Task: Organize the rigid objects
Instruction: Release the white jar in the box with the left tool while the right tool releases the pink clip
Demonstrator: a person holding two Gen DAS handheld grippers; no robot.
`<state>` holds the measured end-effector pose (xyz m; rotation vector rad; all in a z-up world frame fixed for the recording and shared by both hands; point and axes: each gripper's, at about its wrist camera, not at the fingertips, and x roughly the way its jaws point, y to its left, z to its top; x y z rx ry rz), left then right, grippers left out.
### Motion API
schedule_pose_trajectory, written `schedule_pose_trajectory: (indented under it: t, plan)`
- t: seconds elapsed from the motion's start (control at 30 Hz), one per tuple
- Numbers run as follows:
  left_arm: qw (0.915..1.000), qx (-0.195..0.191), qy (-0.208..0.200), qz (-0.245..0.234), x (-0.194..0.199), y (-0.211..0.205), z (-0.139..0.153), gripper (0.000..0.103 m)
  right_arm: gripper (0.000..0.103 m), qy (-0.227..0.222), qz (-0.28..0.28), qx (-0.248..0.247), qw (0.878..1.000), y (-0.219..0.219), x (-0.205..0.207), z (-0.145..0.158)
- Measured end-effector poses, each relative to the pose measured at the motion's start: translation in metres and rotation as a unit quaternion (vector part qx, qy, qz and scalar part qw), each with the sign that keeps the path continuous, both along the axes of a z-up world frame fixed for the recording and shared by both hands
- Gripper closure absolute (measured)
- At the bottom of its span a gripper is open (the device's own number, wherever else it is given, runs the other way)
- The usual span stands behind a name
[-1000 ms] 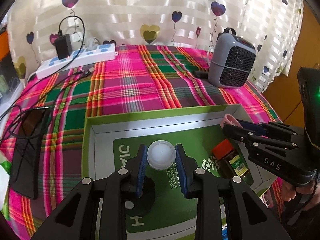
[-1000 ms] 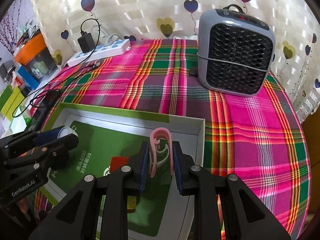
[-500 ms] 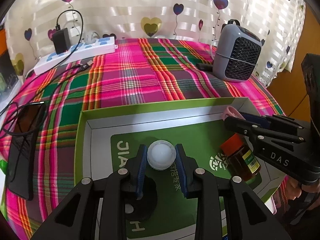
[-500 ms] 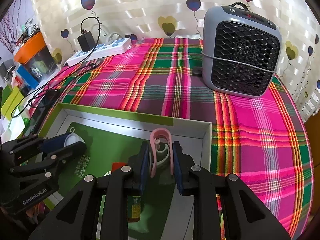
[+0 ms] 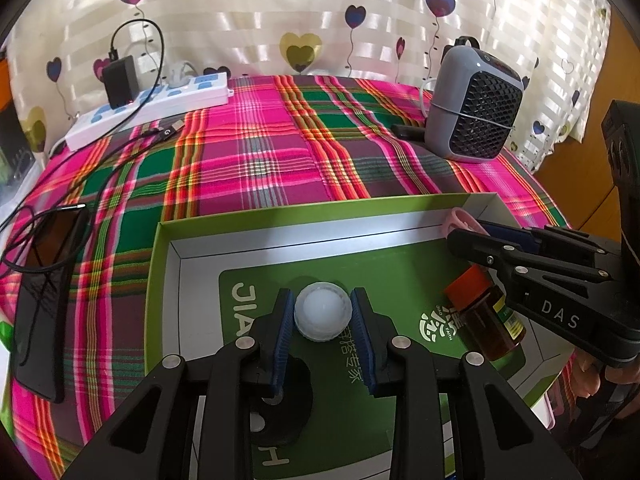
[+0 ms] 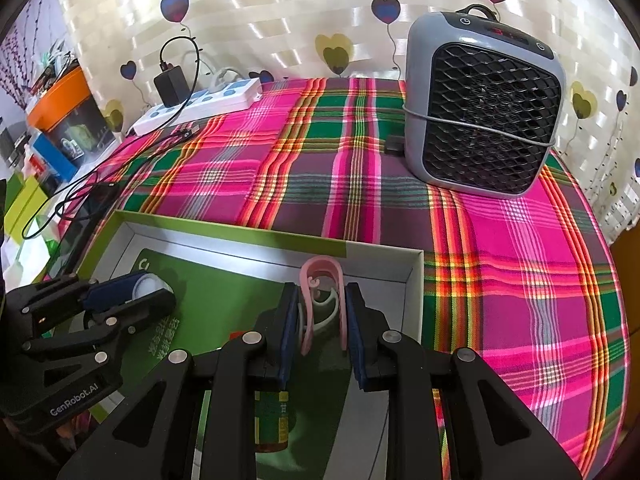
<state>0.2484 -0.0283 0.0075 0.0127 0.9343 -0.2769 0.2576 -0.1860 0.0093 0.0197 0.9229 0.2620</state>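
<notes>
The plaid tablecloth (image 5: 280, 160) in pink, green and red covers the whole work surface. On it sits the shallow green cardboard box with white inner walls (image 5: 320, 236), which judging by its contents serves as the collecting tray. A grey portable fan heater with a black grille (image 6: 484, 116) stands well apart from the box, at the far right.

Inside the box, an amber glass bottle with a red cap (image 5: 486, 316) lies on its side on the green printed floor, near the right wall.

The left gripper (image 5: 323, 326) carries a small round white translucent cap (image 5: 323, 312) between its blue pads, over the middle of the box floor. Its jaws have just been opening slightly; the pads still flank the cap on both sides, and it appears to remain held.

The right gripper (image 6: 323, 322) is clamped narrowly on a pink plastic U-shaped clip (image 6: 322, 300), which stands between the pads just inside the far right corner of the box.

Procedure, as judged from this position: the step in hand is placement of both items in the box.
1. Lower each item until it touches the floor before releasing.
2. Open the left jaws gradually; the round cap is likely to roll.
3. Keep the clip clear of the bottle and the box wall.
4. Withdraw each gripper straight upward.
</notes>
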Motion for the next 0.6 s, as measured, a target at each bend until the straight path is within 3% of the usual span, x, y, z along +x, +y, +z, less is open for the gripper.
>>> schedule_pose_trajectory:
  t: [0.3,0.6]
  plan:
    - [1.0,0.007,-0.001,-0.001,0.0005,-0.0008,0.0005,0.067,0.078,-0.001,-0.004,0.003,1.0,-0.0012,-0.0002,0.0]
    - [0.9999,0.014,-0.008,0.006,-0.0022,0.001,0.0025,0.067,0.078,-0.004,-0.008,0.006,1.0,-0.0022,-0.0042,0.0007]
